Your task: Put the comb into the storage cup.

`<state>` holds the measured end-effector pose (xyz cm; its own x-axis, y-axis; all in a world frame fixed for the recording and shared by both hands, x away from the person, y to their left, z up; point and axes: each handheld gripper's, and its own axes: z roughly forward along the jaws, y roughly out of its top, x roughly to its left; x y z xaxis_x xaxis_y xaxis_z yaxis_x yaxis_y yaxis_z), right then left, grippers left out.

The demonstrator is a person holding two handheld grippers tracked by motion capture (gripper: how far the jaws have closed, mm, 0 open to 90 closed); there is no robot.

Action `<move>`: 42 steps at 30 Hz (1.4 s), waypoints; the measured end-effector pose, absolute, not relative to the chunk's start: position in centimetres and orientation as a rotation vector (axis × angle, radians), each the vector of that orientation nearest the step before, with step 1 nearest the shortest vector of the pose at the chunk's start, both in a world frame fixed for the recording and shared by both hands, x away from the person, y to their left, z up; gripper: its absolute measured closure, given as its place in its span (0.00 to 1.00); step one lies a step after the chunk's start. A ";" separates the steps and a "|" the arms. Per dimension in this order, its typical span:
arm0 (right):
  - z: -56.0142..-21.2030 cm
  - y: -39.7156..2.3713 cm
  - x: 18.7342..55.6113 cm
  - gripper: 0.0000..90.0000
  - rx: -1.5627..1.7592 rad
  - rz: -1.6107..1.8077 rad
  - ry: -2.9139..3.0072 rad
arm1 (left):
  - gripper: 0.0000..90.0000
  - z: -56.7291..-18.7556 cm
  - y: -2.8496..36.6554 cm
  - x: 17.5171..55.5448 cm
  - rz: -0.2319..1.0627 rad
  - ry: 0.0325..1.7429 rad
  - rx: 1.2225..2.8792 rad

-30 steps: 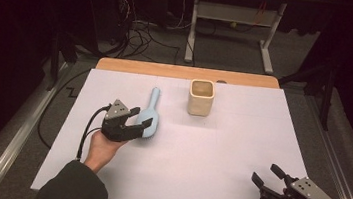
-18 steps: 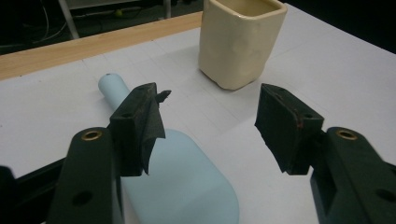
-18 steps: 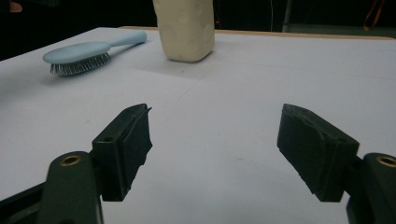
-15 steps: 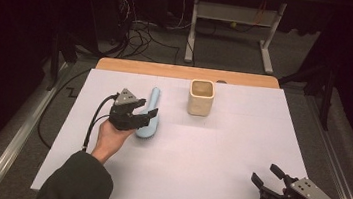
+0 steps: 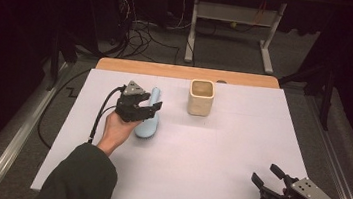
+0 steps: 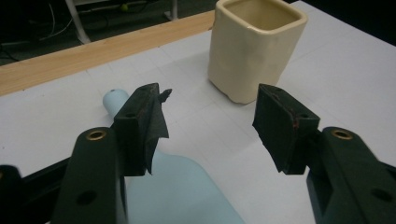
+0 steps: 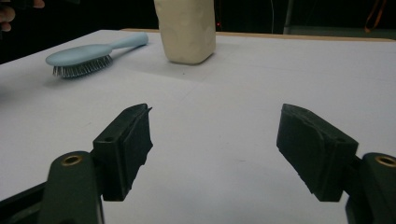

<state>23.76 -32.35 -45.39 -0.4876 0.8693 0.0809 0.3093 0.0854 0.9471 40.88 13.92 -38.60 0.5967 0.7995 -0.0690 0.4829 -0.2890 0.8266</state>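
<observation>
While its jaws gape empty, the left gripper (image 5: 149, 107) hovers over the hairbrush (image 5: 148, 119), likely to grasp it; the right gripper (image 5: 268, 178) waits open, well apart.

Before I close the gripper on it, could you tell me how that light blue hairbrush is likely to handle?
The hairbrush looks like rigid plastic, so probably stiff and light. It lies bristles down, so it should slide rather than roll. Its smooth rounded back may be slippery; the narrow handle seems an easier grasp.
</observation>
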 end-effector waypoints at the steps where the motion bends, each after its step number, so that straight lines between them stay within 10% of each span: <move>1: -45.4 -32.3 23.8 0.30 1.158 1.410 1.853 | 0.48 -38.5 13.9 41.0 0.470 1.023 1.960; 24: -45.4 -32.4 23.8 0.30 1.154 1.408 1.858 | 0.58 -35.2 10.1 46.3 0.420 0.971 2.271; 42: -45.4 -32.4 23.7 0.30 1.153 1.405 1.853 | 0.80 -39.6 8.9 51.1 0.316 1.133 2.483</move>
